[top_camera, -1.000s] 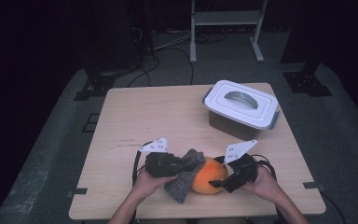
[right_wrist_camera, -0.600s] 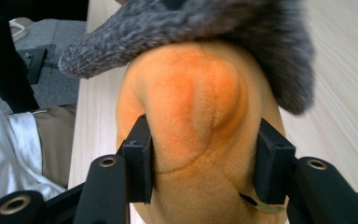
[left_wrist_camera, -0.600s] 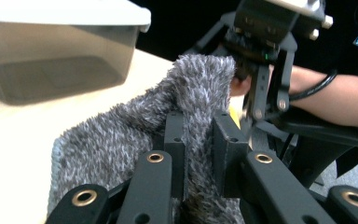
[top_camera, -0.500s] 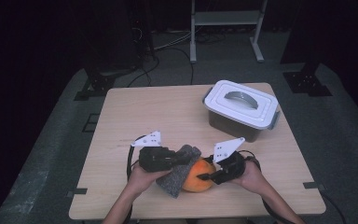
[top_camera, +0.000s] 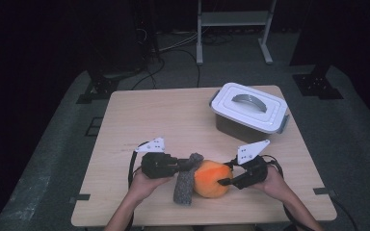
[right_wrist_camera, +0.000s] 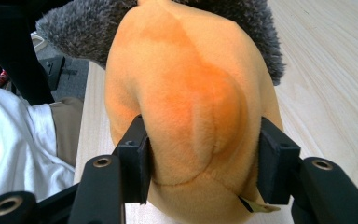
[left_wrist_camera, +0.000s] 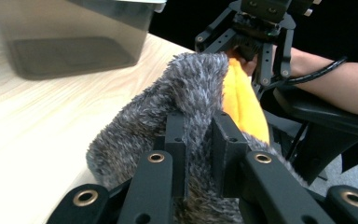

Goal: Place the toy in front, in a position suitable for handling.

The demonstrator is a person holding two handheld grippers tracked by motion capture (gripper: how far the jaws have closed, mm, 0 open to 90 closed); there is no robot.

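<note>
From above, the plush toy lies near the table's front edge, partly hidden by the grippers. Left gripper pinches its grey fur. Right gripper, jaws just closing, squeezes its orange body.

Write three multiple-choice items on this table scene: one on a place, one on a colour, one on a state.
1. Where does the lidded plastic box stand?
A. far right part of the table
B. near left corner
C. on the floor

2. What colour is the plush toy body held by the right gripper?
A. green
B. orange
C. blue

3. How does the left gripper stand?
A. wide open above the table
B. shut on the toy's grey fur
C. shut on the box handle

Answers:
1 A, the high view shows it far right.
2 B, the right gripper view shows orange plush.
3 B, its jaws pinch grey fur.
</note>
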